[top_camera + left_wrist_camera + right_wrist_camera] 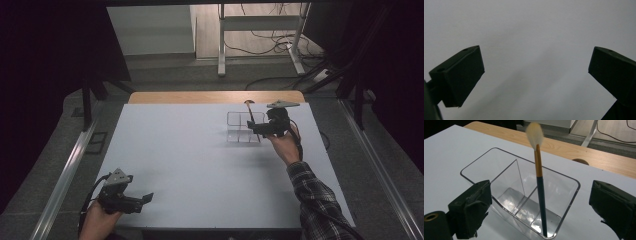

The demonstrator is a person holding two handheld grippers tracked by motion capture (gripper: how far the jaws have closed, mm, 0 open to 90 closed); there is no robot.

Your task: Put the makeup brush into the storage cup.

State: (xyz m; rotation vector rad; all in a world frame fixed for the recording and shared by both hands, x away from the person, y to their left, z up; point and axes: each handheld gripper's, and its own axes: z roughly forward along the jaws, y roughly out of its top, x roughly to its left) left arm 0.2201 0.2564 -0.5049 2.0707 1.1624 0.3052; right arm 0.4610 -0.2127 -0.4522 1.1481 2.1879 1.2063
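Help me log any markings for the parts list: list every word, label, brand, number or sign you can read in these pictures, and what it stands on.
None can be read.
The brush: no print shows on its handle.
The clear organiser: its walls bear no label.
The right gripper and the left gripper: plain black jaws, no marking.
The white table: no writing or sign.

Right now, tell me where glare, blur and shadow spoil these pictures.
Right gripper view: glare on the clear organizer's floor; the makeup brush's white tip is blurred. Left gripper view: soft, both pads out of focus, a faint diagonal shadow across the table. High view: dim, black at both sides, with the organizer nearly lost against the white table.
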